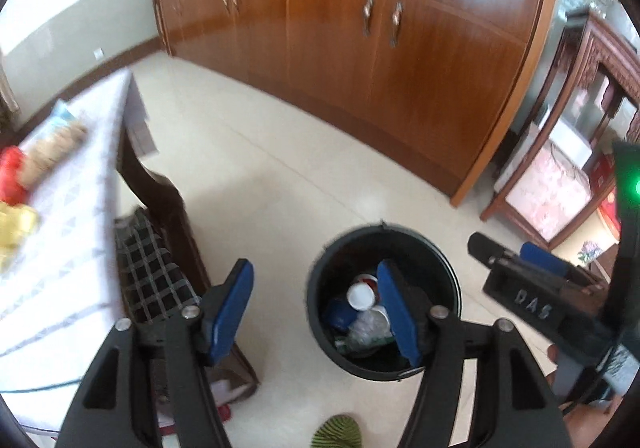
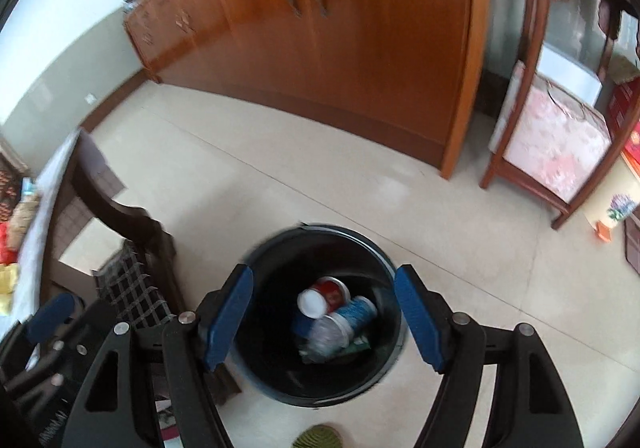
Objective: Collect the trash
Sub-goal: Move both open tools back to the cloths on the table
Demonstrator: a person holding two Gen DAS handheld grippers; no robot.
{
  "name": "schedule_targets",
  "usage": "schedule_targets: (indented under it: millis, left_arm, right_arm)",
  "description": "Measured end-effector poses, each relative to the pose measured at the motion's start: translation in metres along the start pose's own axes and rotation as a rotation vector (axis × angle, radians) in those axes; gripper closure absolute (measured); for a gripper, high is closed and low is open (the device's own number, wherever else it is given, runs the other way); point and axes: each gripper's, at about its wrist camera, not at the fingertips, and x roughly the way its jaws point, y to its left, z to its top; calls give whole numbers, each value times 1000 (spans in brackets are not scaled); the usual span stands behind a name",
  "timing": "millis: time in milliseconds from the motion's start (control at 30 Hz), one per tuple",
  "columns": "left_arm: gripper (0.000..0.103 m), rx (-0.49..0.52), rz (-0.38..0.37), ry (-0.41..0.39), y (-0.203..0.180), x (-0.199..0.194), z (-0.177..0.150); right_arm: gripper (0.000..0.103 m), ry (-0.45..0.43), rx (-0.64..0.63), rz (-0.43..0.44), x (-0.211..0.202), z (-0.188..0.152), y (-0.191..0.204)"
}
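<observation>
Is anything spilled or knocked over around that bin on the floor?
Nothing stands out. The black bin stands upright on the floor, with the cups and other trash inside it, none spilled around it. Both tools, left and right, are open and empty above it.

Home, dining or living room. Long wooden sideboard [image 1: 360, 35] with metal handles along wall; pale tiled floor [image 2: 280, 187]; counter [image 1: 72, 207] under white patterned cloth; dark wood chair [image 1: 160, 207] with checked cushion; carved wooden stand [image 2: 560, 107] at right; black bin [image 2: 320, 312] of cups on floor.
</observation>
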Motion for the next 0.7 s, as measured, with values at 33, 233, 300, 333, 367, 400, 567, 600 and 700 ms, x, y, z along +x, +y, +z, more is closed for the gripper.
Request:
schedule_targets:
  millis: [33,233,300,333,367,400,567,600,700]
  left_arm:
    - [37,-9,3,-15,6,-7,1]
    - [37,-89,70,-82,63,-50,1]
    - [37,-119,101,-95,86,-60,-1]
    - [37,-137,122,-100,98,-64,-3]
    - [37,-154,142,-104,111,-68,-4]
    - [37,-166,157,-107,120,-71,-6]
    - [37,-250,251,-128,179,-86,-13]
    - [37,-268,266,-132,192,-89,-14]
    - [37,-306,302,-143,222,-97,-18]
  right_arm:
    - [28,-17,-12,18,-7,0,8]
    - [28,-101,-136,119,-43,-7,73]
    - [28,-119,-180,152,-52,-9,96]
    - [28,-129,-203,167,-57,-10,108]
    - [28,-135,-221,186,-60,-10,120]
    - [28,-135,-237,205,-63,-11,131]
    - [27,-138,-303,266,-68,-16,179]
    - [27,-136,-313,276,-68,-17,187]
    - [27,-124,-349,311,-67,-18,218]
